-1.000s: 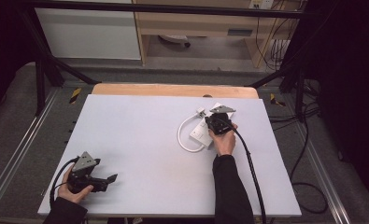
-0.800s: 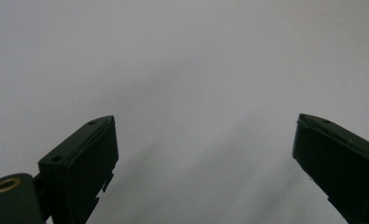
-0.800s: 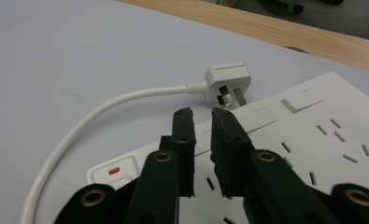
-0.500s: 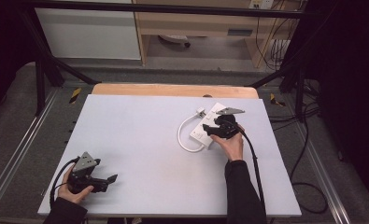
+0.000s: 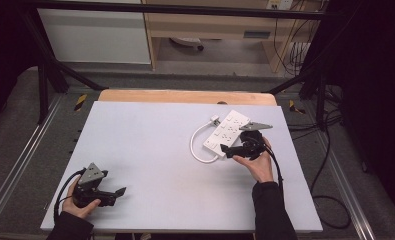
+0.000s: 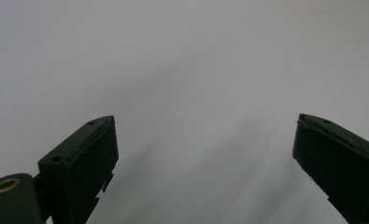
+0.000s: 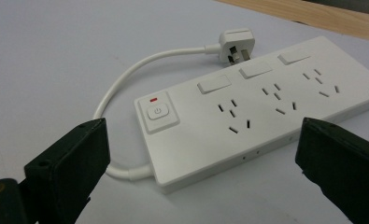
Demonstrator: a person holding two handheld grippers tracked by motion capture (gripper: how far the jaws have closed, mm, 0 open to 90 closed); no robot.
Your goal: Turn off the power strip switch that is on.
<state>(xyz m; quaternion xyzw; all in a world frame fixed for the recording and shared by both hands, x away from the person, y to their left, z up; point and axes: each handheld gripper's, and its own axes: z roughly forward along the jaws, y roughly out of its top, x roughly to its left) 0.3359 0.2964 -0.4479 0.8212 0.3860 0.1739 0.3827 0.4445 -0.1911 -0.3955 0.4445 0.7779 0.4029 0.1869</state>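
White power strip (image 5: 227,133) is lying flat on the white bench (image 5: 150,145), toward the far right part, angled diagonally. Its short white cable (image 5: 197,145) is looping out from the near end and curling round to the plug (image 5: 215,119), which is resting on the bench just beside the strip's far-left side.

Right gripper (image 5: 230,149) is sitting at the strip's near end, held by the person's right hand (image 5: 257,162). In the right gripper view its fingers (image 7: 74,163) are standing wide apart, pinching nothing, with the strip (image 7: 261,116) lying between and just beyond them. That view is showing the power button (image 7: 158,112) with a small red mark above it at the near end, then three socket groups, each with a rocker switch (image 7: 214,84). The cable (image 7: 126,79) is arcing off to the left there and the plug (image 7: 236,42) is lying prongs-sideways beyond the strip.

Left gripper (image 5: 116,192) is resting low at the near left corner of the bench, well apart from the strip, gripped by the left hand (image 5: 77,202). In the left gripper view its fingers (image 6: 84,158) are spread wide over bare bench surface (image 6: 196,70), holding nothing.
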